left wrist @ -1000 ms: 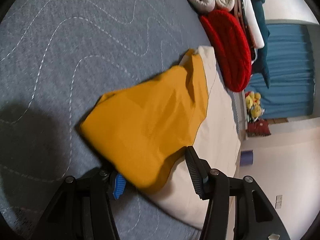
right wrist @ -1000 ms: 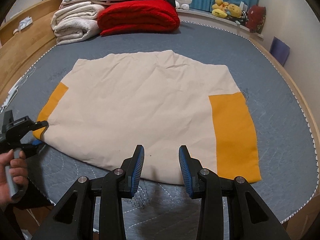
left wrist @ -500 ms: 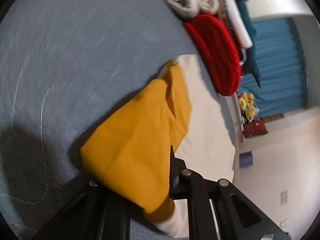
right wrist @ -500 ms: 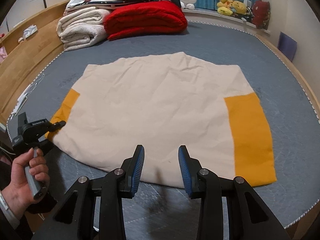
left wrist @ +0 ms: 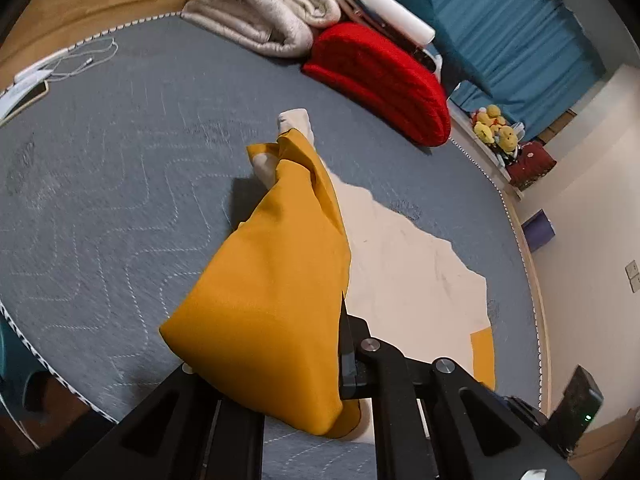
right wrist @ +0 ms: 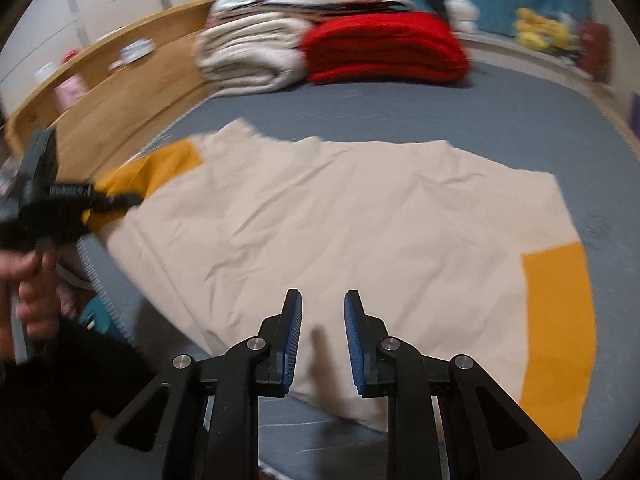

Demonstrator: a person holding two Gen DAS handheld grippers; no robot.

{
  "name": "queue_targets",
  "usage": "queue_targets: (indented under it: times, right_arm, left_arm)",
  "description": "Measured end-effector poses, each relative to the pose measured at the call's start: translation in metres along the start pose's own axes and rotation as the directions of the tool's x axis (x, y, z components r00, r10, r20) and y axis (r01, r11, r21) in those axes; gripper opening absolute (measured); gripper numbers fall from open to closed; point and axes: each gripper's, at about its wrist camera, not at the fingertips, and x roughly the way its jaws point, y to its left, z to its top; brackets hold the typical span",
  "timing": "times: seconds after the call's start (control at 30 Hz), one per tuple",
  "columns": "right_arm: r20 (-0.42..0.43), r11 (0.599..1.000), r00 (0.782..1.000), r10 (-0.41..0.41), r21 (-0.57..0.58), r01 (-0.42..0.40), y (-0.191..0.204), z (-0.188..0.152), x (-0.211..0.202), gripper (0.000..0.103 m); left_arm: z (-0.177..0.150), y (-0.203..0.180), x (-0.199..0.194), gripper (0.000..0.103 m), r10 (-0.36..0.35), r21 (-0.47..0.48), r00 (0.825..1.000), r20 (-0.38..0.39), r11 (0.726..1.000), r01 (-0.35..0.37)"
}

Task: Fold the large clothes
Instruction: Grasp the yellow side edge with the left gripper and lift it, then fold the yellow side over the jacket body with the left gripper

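Note:
A large cream garment [right wrist: 340, 216] with mustard-yellow sleeves lies spread on the grey quilted bed [right wrist: 520, 104]. My left gripper [left wrist: 280, 364] is shut on the left yellow sleeve [left wrist: 272, 288] and holds it lifted off the bed; the sleeve drapes over the fingers. In the right wrist view the left gripper [right wrist: 120, 200] shows at the far left, clamped on that sleeve [right wrist: 160, 168]. My right gripper [right wrist: 322, 340] is open and empty, just above the garment's near hem. The other yellow sleeve [right wrist: 560, 332] lies flat at the right.
Folded cream blankets [right wrist: 248, 60] and a red folded blanket [right wrist: 384, 48] are stacked at the far end of the bed. A wooden headboard ledge [right wrist: 120, 92] runs along the left. A cable and phone [left wrist: 52, 72] lie at the bed's far left corner.
My left gripper closed on the yellow sleeve and lifted it, swinging toward the garment's middle. My right gripper moved closer to the near hem and stayed open.

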Motion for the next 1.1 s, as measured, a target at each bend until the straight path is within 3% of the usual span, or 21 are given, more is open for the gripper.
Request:
queue_targets:
  times: [0.07,0.1,0.17,0.27,0.37,0.47,0.57,0.6,0.63,0.73,0.83,0.87,0.93,0.97,1.0,1.07,1.1]
  right_arm:
    - [-0.051,1.0,0.998,0.023,-0.008,-0.024,0.008,-0.003,0.018,0.023]
    - [-0.076,1.0,0.997,0.025,-0.006,-0.026,0.009,-0.004,0.028,0.023]
    - [-0.183,0.999,0.982,0.034,0.021,-0.031,0.008,-0.011,0.063,0.023]
    - [-0.297,0.999,0.955,-0.013,0.025,0.021,-0.001,-0.025,0.107,0.022]
    - [-0.292,0.999,0.956,-0.025,0.018,0.031,-0.002,-0.017,0.111,0.022]
    - [-0.146,0.997,0.986,-0.082,-0.024,0.08,-0.008,0.006,0.063,0.022]
    - [0.034,0.99,0.99,-0.138,-0.003,0.138,-0.033,0.034,-0.005,0.022]
    - [0.107,0.986,0.98,-0.167,0.01,0.167,-0.046,0.041,-0.033,0.024]
    - [0.197,0.976,0.956,-0.217,0.024,0.216,-0.063,0.048,-0.068,0.025]
    - [0.325,0.944,0.889,-0.322,0.038,0.328,-0.102,0.049,-0.129,0.033]
    - [0.368,0.904,0.833,-0.414,0.061,0.423,-0.138,0.028,-0.159,0.041]
    - [0.368,0.897,0.823,-0.433,0.089,0.432,-0.149,0.017,-0.165,0.041]
    - [0.334,0.885,0.82,-0.466,0.159,0.438,-0.169,-0.005,-0.165,0.041]
    - [0.261,0.878,0.838,-0.479,0.16,0.452,-0.181,-0.009,-0.16,0.041]
    - [0.258,0.871,0.832,-0.491,0.161,0.464,-0.188,-0.01,-0.163,0.041]
    - [0.314,0.858,0.799,-0.513,0.198,0.473,-0.198,-0.015,-0.183,0.041]
    - [0.311,0.861,0.803,-0.508,0.213,0.462,-0.206,-0.02,-0.189,0.041]
  left_arm:
    - [-0.013,0.004,0.004,0.01,0.014,0.025,0.999,0.03,1.0,-0.015]
    - [-0.021,0.008,0.011,0.009,0.039,-0.001,0.999,0.018,0.999,-0.039]
    - [-0.027,0.013,0.019,0.009,0.004,-0.08,1.0,0.0,0.997,-0.004]
    - [-0.025,-0.009,0.018,0.009,0.041,0.021,0.999,0.036,0.999,-0.042]
    - [-0.027,-0.025,0.02,0.009,0.058,0.095,0.997,0.047,0.994,-0.062]
    - [-0.03,-0.034,0.02,0.009,0.051,0.113,0.997,0.055,0.992,-0.057]
    - [-0.032,-0.046,0.021,0.009,0.047,0.142,0.997,0.067,0.988,-0.056]
    - [-0.033,-0.051,0.021,0.009,0.045,0.158,0.997,0.071,0.986,-0.055]
    - [-0.035,-0.057,0.022,0.009,0.044,0.176,0.996,0.074,0.983,-0.057]
    - [-0.046,-0.079,0.025,0.009,0.041,0.246,0.996,0.084,0.967,-0.06]
    - [-0.058,-0.108,0.03,0.009,0.037,0.344,0.995,0.096,0.937,-0.068]
    - [-0.063,-0.119,0.032,0.009,0.034,0.382,0.995,0.097,0.921,-0.068]
    - [-0.071,-0.146,0.035,0.009,0.024,0.449,0.996,0.089,0.891,-0.062]
    - [-0.072,-0.155,0.036,0.009,0.018,0.46,0.996,0.085,0.886,-0.055]
    - [-0.074,-0.17,0.037,0.009,0.001,0.469,0.997,0.078,0.882,-0.038]
    - [-0.079,-0.2,0.041,0.009,-0.027,0.482,0.998,0.063,0.876,-0.007]
    - [-0.085,-0.216,0.044,0.009,-0.037,0.489,0.998,0.053,0.872,0.006]
